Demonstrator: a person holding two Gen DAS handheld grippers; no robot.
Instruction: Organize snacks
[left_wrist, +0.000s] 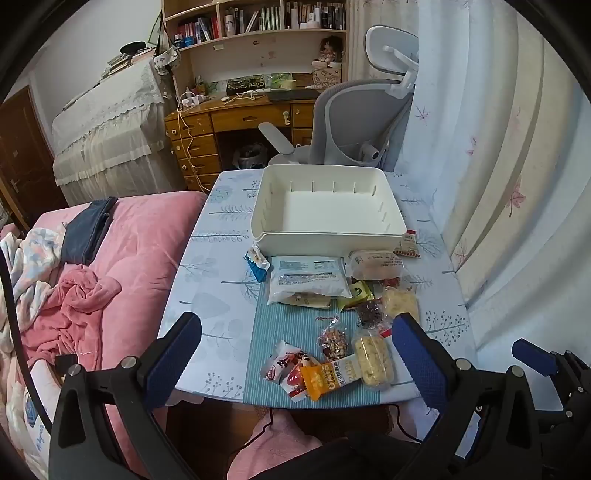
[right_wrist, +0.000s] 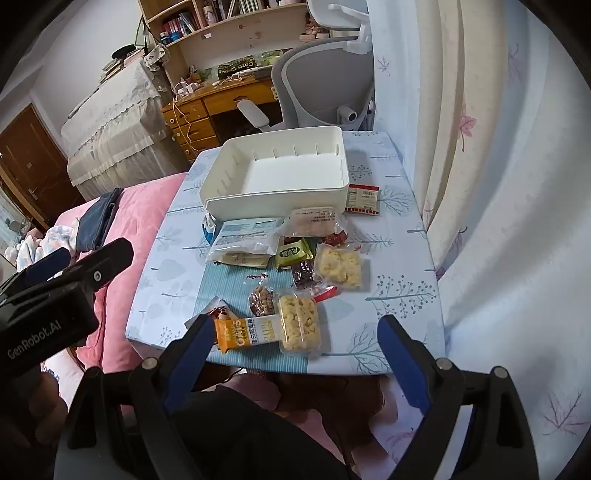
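Note:
A white storage box stands at the far side of the small table, with nothing in it. Several snack packets lie in front of it: a large white pouch, an orange oats bar, a yellow puffed-snack pack, a nut pack, a green packet, a red-white sachet. My left gripper is open above the table's near edge, holding nothing. My right gripper is open and holds nothing, over the near packets.
The table has a leaf-print cloth and a teal mat. A pink bed lies to the left, a curtain to the right. A grey office chair and a wooden desk stand behind the table.

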